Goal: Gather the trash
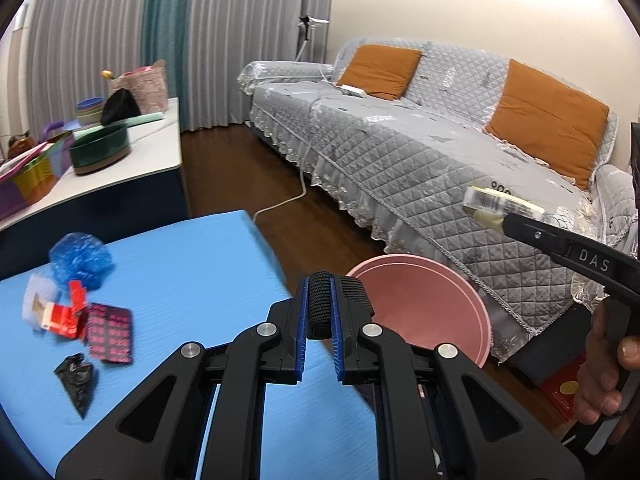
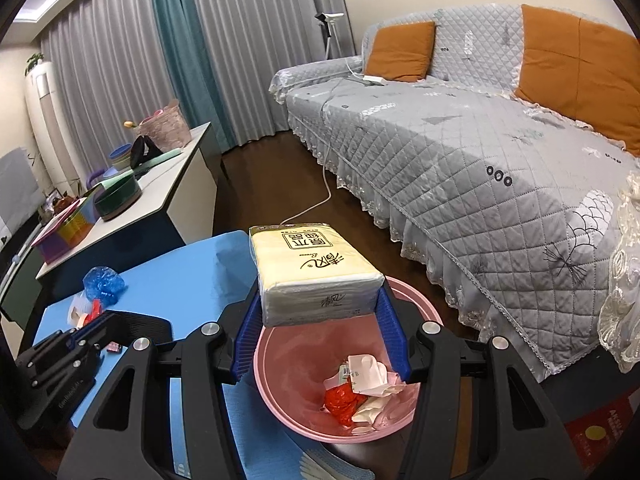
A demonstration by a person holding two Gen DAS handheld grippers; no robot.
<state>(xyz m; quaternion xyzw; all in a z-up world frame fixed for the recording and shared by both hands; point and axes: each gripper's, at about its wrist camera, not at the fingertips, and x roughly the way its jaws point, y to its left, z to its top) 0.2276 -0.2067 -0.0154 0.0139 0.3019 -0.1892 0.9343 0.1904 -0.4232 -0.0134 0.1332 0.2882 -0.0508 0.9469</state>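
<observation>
My right gripper [image 2: 320, 308] is shut on a cream tissue pack [image 2: 312, 268] and holds it above the pink bin [image 2: 276, 396], which holds crumpled white and red trash [image 2: 360, 388]. The pack [image 1: 496, 202] also shows in the left wrist view, over the sofa edge. My left gripper [image 1: 320, 312] is shut on a black mesh-textured piece [image 1: 319, 304], above the blue table's [image 1: 192, 280] right edge beside the pink bin [image 1: 424, 304]. On the table lie a blue plastic bag [image 1: 80, 258], a red wrapper [image 1: 66, 316], a pink-and-black packet [image 1: 110, 332] and a black scrap [image 1: 76, 378].
A grey quilted sofa [image 2: 460, 152] with orange cushions [image 1: 548, 120] runs along the right. A white side cabinet [image 1: 132, 152] with bowls and baskets stands at the left. A white cable [image 2: 324, 192] crosses the dark wood floor.
</observation>
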